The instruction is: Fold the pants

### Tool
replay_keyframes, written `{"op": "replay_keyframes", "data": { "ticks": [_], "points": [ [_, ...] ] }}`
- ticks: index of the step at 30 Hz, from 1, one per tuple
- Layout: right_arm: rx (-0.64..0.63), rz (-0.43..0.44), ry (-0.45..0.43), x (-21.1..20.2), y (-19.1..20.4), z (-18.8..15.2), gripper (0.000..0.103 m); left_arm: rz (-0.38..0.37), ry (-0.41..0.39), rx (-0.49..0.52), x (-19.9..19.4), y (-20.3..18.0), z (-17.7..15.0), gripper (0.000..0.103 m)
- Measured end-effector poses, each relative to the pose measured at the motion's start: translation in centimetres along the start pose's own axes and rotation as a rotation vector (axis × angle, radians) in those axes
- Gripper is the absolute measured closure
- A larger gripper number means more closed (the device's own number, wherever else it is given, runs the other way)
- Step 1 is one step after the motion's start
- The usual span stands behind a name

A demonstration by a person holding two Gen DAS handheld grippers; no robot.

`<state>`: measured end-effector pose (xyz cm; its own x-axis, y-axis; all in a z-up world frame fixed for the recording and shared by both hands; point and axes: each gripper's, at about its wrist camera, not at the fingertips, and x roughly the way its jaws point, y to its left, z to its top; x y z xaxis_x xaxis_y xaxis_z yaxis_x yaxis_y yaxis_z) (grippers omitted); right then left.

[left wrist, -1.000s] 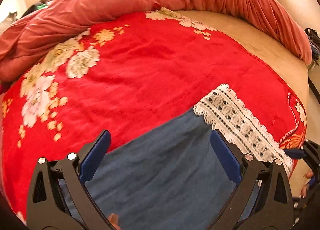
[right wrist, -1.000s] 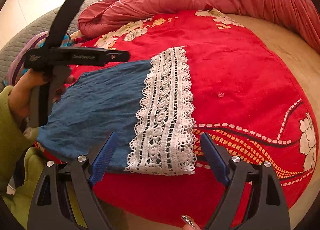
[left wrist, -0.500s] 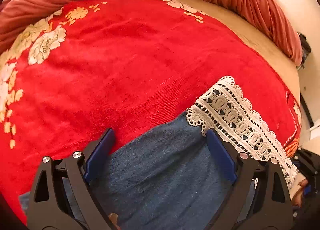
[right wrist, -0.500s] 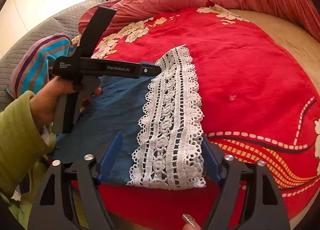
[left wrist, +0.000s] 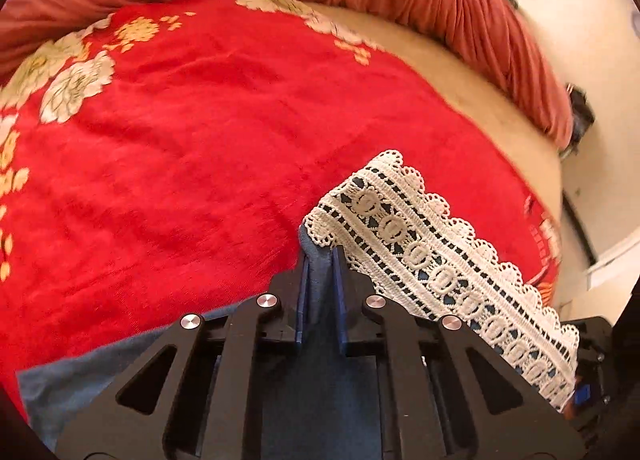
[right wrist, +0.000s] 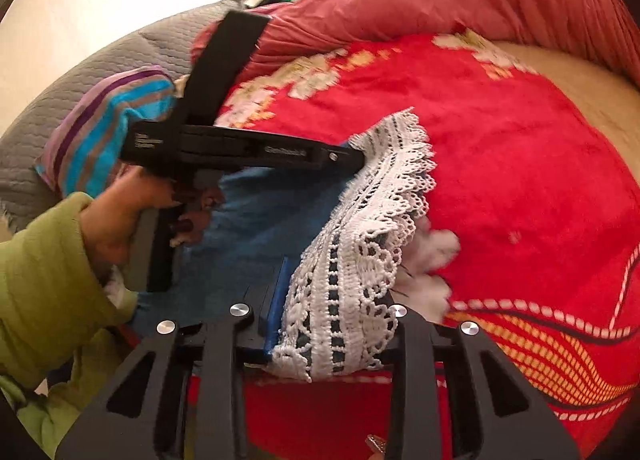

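On the red flowered blanket the pants lie as a blue panel with the lace hem at its far end, hem edge running from about 7 o'clock to 1 o'clock in my right view. My left gripper is clamped on a pinch of blue cloth at the hem's far corner. My right gripper is closing, with the near lace corner bunched between its jaws and the pads already on it. Both claws sit on the same short edge, so I judge the fold must carry that hem toward 9 o'clock in the right view, along the leg's long axis, toward the waist near the green sleeve.
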<state>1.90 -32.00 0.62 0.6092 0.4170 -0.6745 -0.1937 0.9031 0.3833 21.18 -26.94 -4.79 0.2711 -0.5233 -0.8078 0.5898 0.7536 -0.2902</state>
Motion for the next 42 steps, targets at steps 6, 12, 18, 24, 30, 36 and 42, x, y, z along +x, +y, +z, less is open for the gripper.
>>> {"op": "replay_keyframes", "data": {
  "ticks": [6,12,18,24,30,36,42],
  "points": [
    [-0.107,0.059,-0.037,-0.5,4.1,2.2,0.075,-0.074,-0.105,-0.085,-4.5,2.4,-0.2,0.098],
    [-0.207,0.115,-0.022,0.6,8.5,3.5,0.075,-0.081,-0.19,-0.145,-9.0,5.3,-1.9,0.098],
    [-0.269,0.144,0.039,3.5,12.3,3.7,0.075,-0.061,-0.22,-0.211,-10.5,8.2,-4.2,0.098],
    [-0.361,0.132,0.118,6.1,15.8,2.5,0.075,-0.001,-0.293,-0.366,-13.8,13.2,-7.5,0.097],
    [-0.515,0.123,0.202,9.3,20.6,-0.6,0.075,0.075,-0.399,-0.484,-18.7,17.3,-12.4,0.097],
    [-0.616,0.191,0.253,10.7,24.9,-2.8,0.058,0.022,-0.441,-0.599,-20.2,19.6,-16.3,0.093],
    [-0.557,0.24,0.155,6.6,23.1,0.2,0.049,-0.027,-0.443,-0.579,-20.1,18.6,-16.5,0.083]
  ]
}}
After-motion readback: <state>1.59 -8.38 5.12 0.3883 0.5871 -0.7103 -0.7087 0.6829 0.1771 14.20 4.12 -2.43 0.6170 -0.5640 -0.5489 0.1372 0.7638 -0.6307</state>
